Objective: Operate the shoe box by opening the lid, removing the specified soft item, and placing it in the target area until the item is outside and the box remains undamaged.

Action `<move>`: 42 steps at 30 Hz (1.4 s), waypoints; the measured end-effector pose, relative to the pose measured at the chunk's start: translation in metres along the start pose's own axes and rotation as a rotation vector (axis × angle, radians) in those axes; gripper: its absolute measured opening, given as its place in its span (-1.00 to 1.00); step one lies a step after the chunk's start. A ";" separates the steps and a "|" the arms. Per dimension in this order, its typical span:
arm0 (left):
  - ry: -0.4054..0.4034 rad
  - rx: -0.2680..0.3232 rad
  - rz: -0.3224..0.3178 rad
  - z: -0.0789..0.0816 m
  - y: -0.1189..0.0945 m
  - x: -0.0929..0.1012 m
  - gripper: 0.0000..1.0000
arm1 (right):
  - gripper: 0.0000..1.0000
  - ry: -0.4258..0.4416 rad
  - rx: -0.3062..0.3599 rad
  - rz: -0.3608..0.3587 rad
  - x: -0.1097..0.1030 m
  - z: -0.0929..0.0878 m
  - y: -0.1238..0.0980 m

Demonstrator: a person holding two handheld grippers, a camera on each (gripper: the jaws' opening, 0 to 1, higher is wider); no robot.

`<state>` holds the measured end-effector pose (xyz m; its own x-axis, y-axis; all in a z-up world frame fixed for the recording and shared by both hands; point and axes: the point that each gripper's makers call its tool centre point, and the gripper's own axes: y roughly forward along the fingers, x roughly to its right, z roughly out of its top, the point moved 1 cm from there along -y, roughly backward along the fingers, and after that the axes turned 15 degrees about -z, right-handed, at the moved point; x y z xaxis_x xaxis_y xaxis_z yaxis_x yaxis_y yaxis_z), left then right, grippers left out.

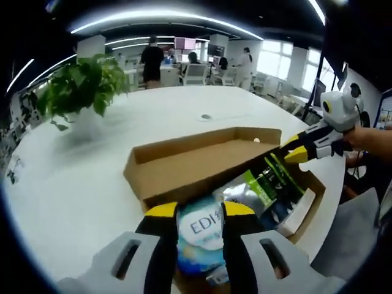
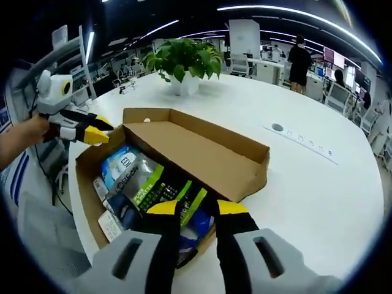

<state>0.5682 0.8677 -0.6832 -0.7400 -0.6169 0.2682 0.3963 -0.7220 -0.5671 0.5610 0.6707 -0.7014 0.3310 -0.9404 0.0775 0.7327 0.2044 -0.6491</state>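
The cardboard shoe box (image 2: 84, 177) stands open on a white table, its lid (image 2: 196, 147) folded back flat. Inside lie a soft blue-white packet (image 1: 201, 231) (image 2: 122, 164), a green-black packet (image 1: 269, 184) (image 2: 165, 187) and some white items. My left gripper (image 1: 200, 210) (image 2: 97, 130) is open at one end of the box, and the blue-white packet shows between its jaws. My right gripper (image 2: 197, 208) (image 1: 294, 149) is open over the opposite end, above the green-black packet. Neither holds anything.
A potted plant (image 1: 79, 86) (image 2: 184, 58) stands on the table (image 1: 73, 184) beyond the lid. A socket strip (image 2: 300, 138) is set into the tabletop. The box sits close to the table's edge. People and chairs are far behind.
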 end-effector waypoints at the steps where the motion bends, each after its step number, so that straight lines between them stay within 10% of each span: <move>1: -0.003 -0.007 -0.005 -0.003 0.001 0.002 -0.50 | -0.56 -0.002 -0.002 0.002 -0.001 0.000 0.001; 25: -0.081 -0.137 -0.095 -0.052 0.027 0.036 -0.48 | -0.61 -0.100 -0.176 0.011 -0.014 -0.007 0.026; 42: -0.165 -0.189 -0.146 -0.070 0.036 0.038 -0.57 | -0.67 -0.106 -0.185 0.030 -0.023 -0.018 0.032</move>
<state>0.5165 0.8407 -0.7477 -0.6770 -0.5647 0.4721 0.1725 -0.7453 -0.6441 0.5663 0.6942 -0.7375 0.4188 -0.8989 0.1291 0.6036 0.1693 -0.7791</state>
